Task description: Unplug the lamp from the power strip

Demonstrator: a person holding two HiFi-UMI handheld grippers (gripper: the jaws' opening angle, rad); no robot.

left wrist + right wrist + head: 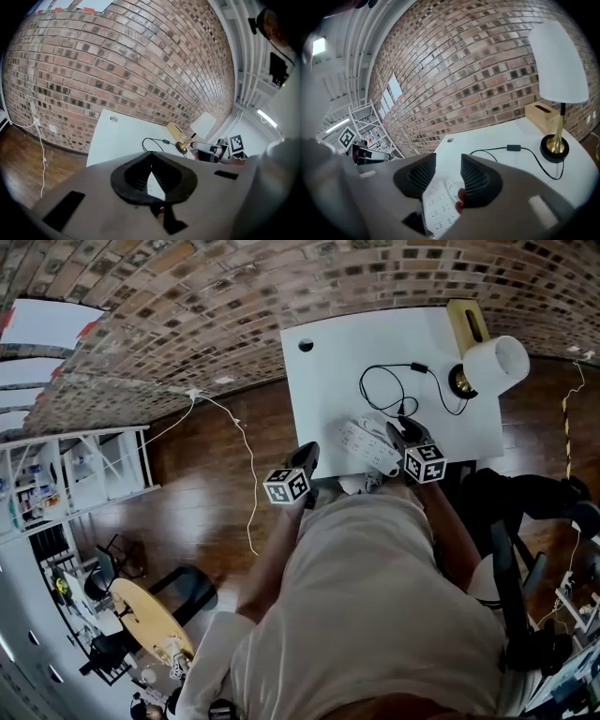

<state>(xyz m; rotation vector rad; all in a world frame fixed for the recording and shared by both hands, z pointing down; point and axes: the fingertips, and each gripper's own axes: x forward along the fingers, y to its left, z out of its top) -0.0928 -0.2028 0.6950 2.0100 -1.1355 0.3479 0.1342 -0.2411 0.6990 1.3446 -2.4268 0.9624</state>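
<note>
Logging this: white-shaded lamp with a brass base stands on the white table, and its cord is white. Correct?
No: the cord is black, as the right gripper view shows. The white-shaded lamp with a brass base does stand on the white table.

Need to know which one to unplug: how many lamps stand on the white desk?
1. The lamp stands at the desk's far right corner, beside a wooden box. No other shows; the person's body hides the desk's near edge.

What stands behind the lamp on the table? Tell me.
A tan wooden box stands behind the lamp, with the brick wall beyond it. The lamp's stem and shade cover part of the box's right end, so that part cannot be seen.
</note>
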